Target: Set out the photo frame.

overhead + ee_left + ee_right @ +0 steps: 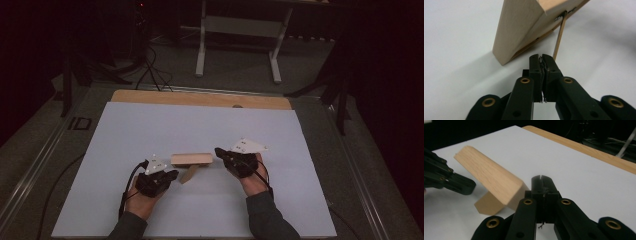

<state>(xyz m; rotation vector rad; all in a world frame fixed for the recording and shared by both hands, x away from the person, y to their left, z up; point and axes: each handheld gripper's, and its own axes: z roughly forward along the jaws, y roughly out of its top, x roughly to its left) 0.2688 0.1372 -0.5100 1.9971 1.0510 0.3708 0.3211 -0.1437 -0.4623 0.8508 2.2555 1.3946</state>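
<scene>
White tabletop [150,130] in a dark room: a wooden frame [191,160] stands propped mid-table between the left gripper [172,174] and right gripper [218,151], each with jaws closed on nothing.

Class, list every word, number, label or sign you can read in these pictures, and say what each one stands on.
"ID": large pale letters on the dark floor left of the table, in the high view.
The grey plate on the right gripper carries small dark dots, too small to read as text.
The wooden frame bears no readable writing.
</scene>
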